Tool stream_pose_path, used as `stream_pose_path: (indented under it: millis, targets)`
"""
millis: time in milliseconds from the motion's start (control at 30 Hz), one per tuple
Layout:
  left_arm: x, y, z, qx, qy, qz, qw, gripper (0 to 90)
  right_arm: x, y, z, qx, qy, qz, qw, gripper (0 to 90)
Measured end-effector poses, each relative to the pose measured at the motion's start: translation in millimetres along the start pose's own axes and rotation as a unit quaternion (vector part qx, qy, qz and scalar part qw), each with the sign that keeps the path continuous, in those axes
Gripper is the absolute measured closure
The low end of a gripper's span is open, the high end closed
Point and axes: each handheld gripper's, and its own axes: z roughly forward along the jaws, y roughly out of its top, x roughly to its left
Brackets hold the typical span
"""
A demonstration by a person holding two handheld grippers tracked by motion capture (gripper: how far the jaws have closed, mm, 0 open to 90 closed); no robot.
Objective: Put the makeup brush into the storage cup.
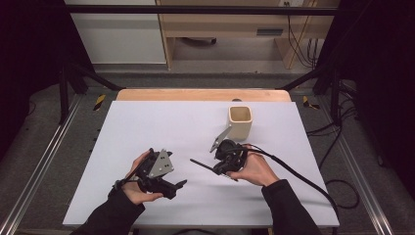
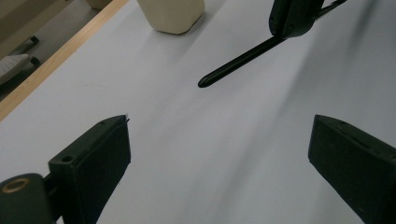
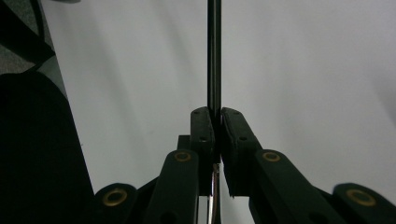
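Pale lilac-white sheeting covers the table (image 1: 147, 127), with a strip of bare wood showing along its far edge. Beyond it stand a light wooden desk (image 1: 235, 29) and a white panel (image 1: 117, 34) on a grey floor, and black frame bars run across the top and slant down at both sides. Metal rails lie on the floor to left and right, with loose cables near the right one.

A cream square cup (image 1: 240, 122) stands upright on the far right part of the table. Just in front of it the right hand (image 1: 254, 169) holds the right gripper (image 1: 226, 157), whose jaws are clamped tight on a thin black rod (image 1: 201, 165). The rod points left, low over the table, and in the left gripper view its rounded tip (image 2: 203, 84) hangs above its own soft shadow. In the right gripper view the rod (image 3: 214, 56) runs straight up from between the pressed jaws.

The left gripper (image 1: 169, 188), held in the left hand (image 1: 139, 188) near the front left, is spread wide with nothing between its jaws.

The cup's top is cut off in the left gripper view. What the rod is, and whether its tip touches the sheet, I cannot make out. A dark mass, perhaps a sleeve, blocks the left of the right gripper view.
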Motion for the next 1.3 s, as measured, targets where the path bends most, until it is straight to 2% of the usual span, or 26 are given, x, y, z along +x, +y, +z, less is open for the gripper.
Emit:
stream_pose_path:
  millis: [133, 300, 433, 667, 767, 967, 1167, 1200, 1233, 1300]
  targets:
    - [-5.2, 6.6, 5.1, 0.005, -0.007, 0.017, 0.9998, 5.7, 0.9, 0.5, -0.8, 0.004, 0.005, -0.005, 1.0, 84.1]
    - [-12.6, 15.0, 13.6, 0.022, -0.015, 0.05, 0.9984, 6.2, 2.6, 2.0, -1.4, 0.004, 0.01, -0.006, 0.9999, 84.1]
    - [-14.4, 17.7, 17.7, 0.026, -0.019, 0.059, 0.9978, 6.8, 3.3, 3.3, -0.9, 0.011, 0.013, -0.01, 0.9998, 84.1]
    - [-20.7, 21.9, 25.3, 0.035, -0.022, 0.088, 0.9953, 10.8, 4.0, 4.8, 0.8, 0.016, 0.019, -0.012, 0.9996, 84.1]
    - [-23.3, 22.9, 28.9, 0.039, -0.022, 0.102, 0.9938, 12.7, 4.3, 4.9, 1.3, 0.019, 0.023, -0.014, 0.9995, 84.1]
    - [-30.3, 25.6, 35.4, 0.049, -0.017, 0.137, 0.9892, 18.0, 5.4, 6.1, 2.5, 0.026, 0.031, -0.012, 0.9991, 84.1]
    - [-34.7, 27.8, 39.6, 0.049, -0.011, 0.158, 0.9861, 21.8, 6.3, 6.1, 5.8, 0.03, 0.038, -0.011, 0.9988, 84.1]
    - [-34.9, 28.5, 39.8, 0.057, -0.01, 0.169, 0.9839, 22.7, 6.3, 6.1, 6.1, 0.032, 0.04, -0.012, 0.9986, 84.1]
    - [-35.9, 28.1, 40.9, 0.053, -0.009, 0.167, 0.9845, 23.7, 6.0, 6.1, 6.7, 0.032, 0.042, -0.015, 0.9985, 84.1]
    - [-36.8, 28.5, 42.0, 0.061, -0.007, 0.179, 0.9819, 25.6, 6.1, 6.2, 7.3, 0.036, 0.044, -0.013, 0.9983, 84.1]
